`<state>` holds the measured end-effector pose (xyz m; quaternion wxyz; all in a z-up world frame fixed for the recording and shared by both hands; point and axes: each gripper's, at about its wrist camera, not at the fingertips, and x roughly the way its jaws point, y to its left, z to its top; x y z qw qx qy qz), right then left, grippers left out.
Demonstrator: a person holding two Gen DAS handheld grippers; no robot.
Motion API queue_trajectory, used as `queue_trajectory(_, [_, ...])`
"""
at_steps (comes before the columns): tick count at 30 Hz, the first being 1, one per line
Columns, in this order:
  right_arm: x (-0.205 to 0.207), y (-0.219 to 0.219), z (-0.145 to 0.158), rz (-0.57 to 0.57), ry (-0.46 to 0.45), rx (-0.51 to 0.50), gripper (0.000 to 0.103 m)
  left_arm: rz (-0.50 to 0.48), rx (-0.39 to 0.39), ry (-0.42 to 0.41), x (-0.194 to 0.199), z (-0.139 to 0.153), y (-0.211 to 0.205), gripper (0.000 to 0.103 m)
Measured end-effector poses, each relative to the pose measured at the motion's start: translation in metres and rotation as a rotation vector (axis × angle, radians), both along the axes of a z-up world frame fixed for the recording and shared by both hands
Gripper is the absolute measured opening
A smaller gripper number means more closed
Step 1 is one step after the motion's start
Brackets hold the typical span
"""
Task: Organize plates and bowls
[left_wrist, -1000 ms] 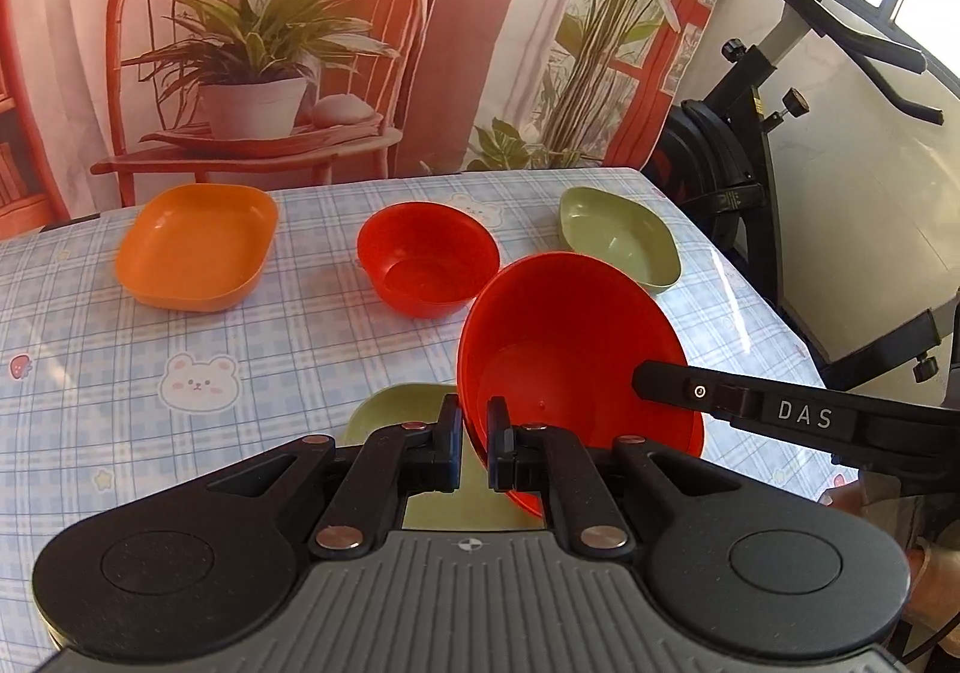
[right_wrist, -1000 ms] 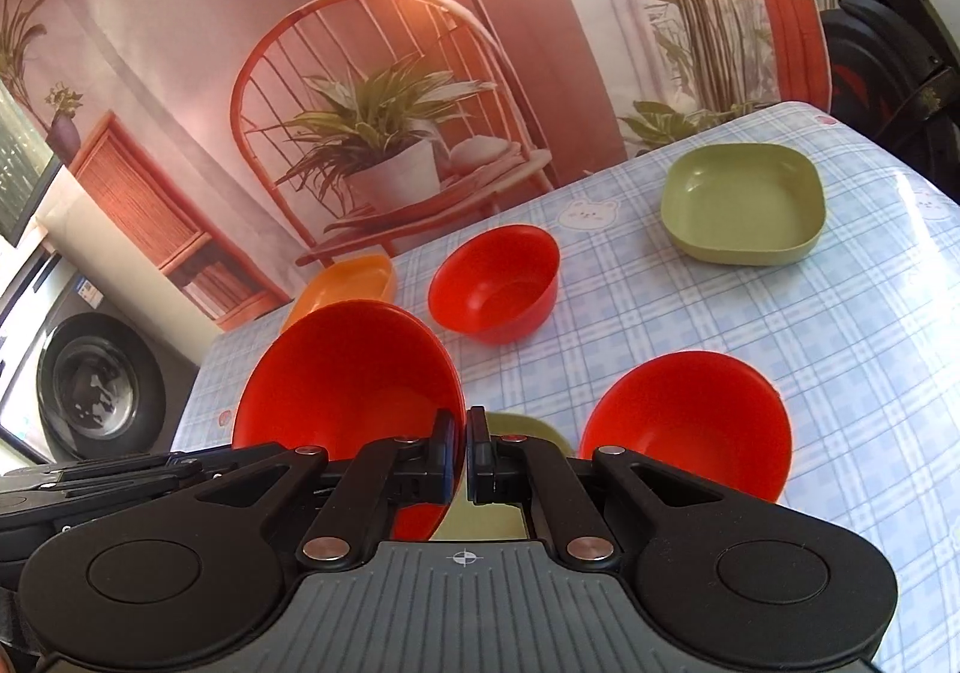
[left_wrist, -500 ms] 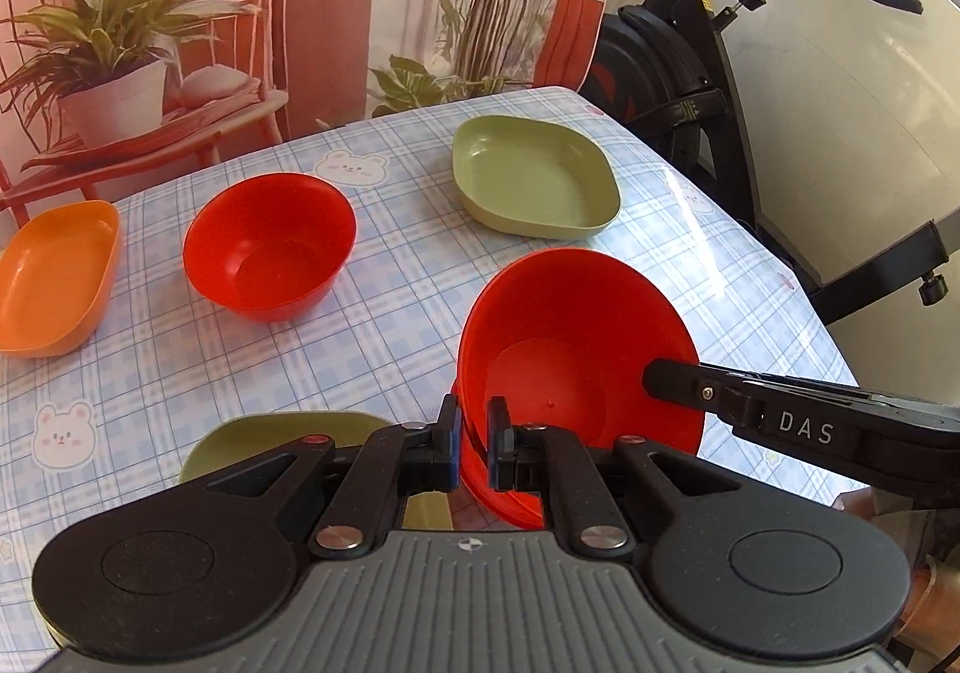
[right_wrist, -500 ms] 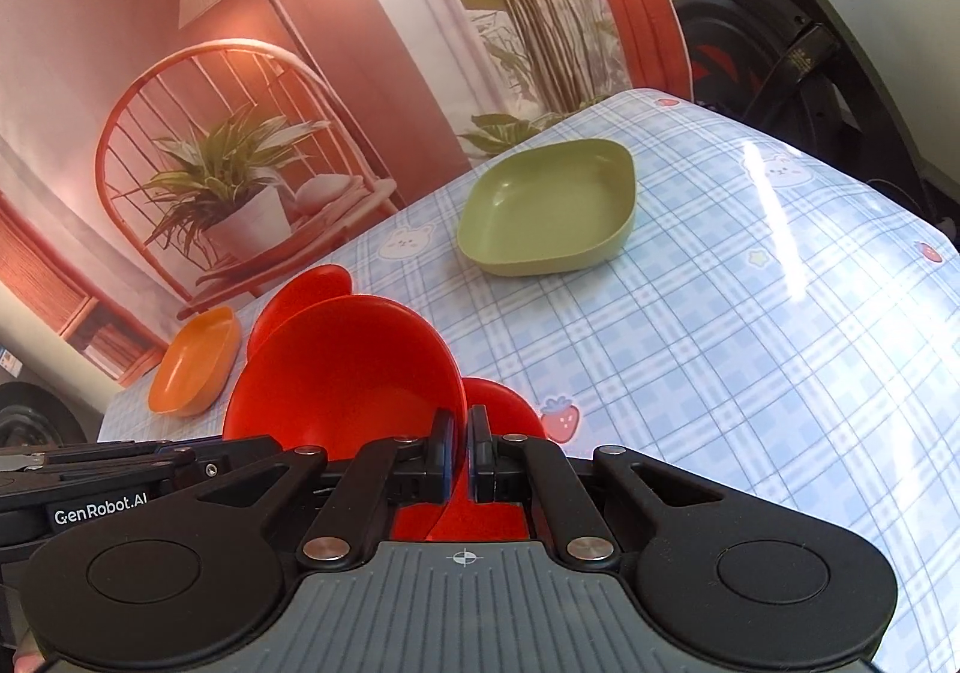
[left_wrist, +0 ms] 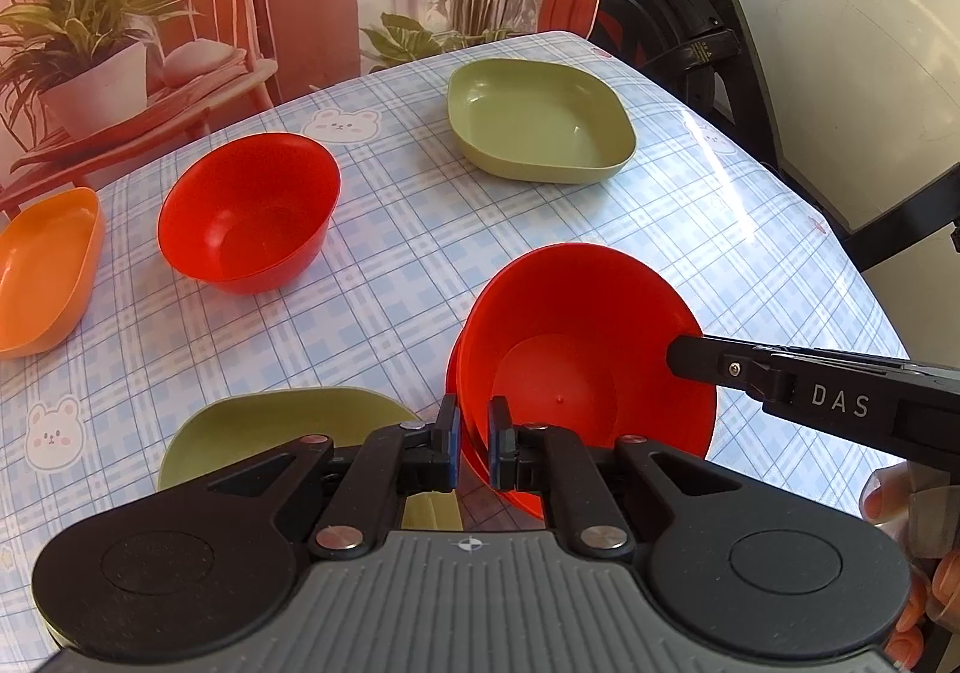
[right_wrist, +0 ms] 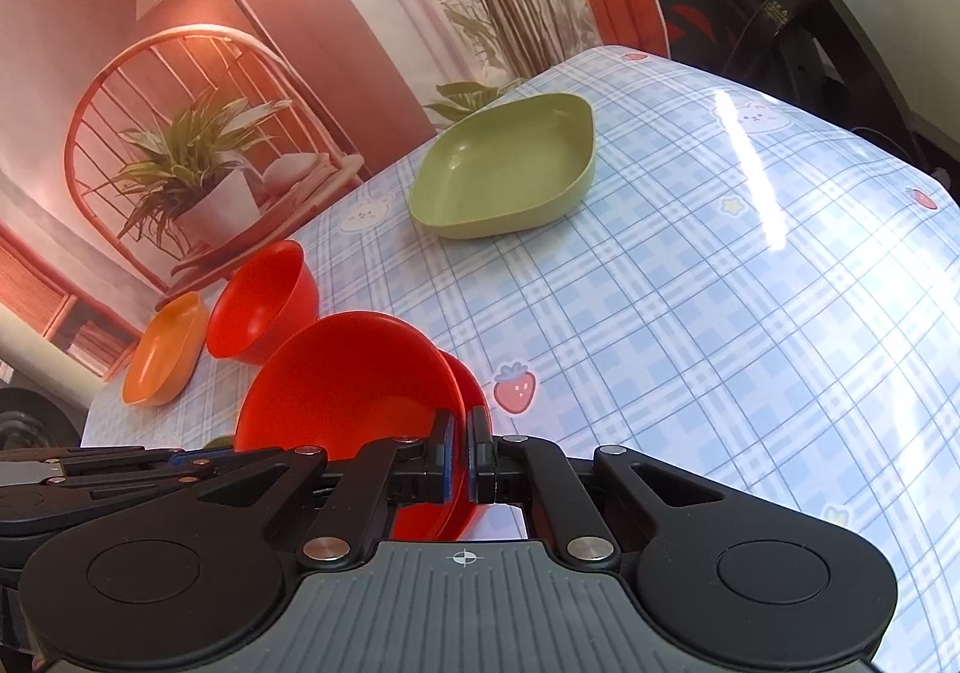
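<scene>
Lowered since a second ago, together with both hand-held grippers: the held red bowl (left_wrist: pixel 591 349), now nested in a second red bowl (right_wrist: pixel 465 379) whose rim peeks out beneath it, on the desk (left_wrist: pixel 390 277). Left hand-held gripper (left_wrist: pixel 473 433) pinching the held red bowl's near rim, pads pressed onto the wall. Right hand-held gripper (right_wrist: pixel 461 448) likewise clamped on the same bowl's rim at the opposite side, its black arm reaching in from the right in the left wrist view. Just left of the held red bowl, a near green plate (left_wrist: pixel 270 427), partly hidden. Beyond the held red bowl to the left, a loose red bowl (left_wrist: pixel 249 214); farther left, an orange plate (left_wrist: pixel 45 271). Beyond the held red bowl, well apart, a far green plate (left_wrist: pixel 540 129).
</scene>
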<state>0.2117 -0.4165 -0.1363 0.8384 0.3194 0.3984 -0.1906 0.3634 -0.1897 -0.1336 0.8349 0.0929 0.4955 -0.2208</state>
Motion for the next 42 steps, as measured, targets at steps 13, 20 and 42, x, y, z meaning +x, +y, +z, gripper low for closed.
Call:
queue_trajectory(13, [0.001,0.002,0.003,0.006,0.008,-0.061,0.009,0.006,-0.048,0.037,0.005,-0.005,0.004,0.032])
queue_trajectory(20, [0.002,0.003,0.019,0.037,-0.045,-0.121,0.030,0.059,-0.141,-0.002,0.009,0.005,0.026,0.050])
queue_trajectory(42, [0.033,0.013,0.041,0.084,-0.167,-0.090,0.103,0.173,-0.480,-0.072,0.038,0.035,0.114,0.098])
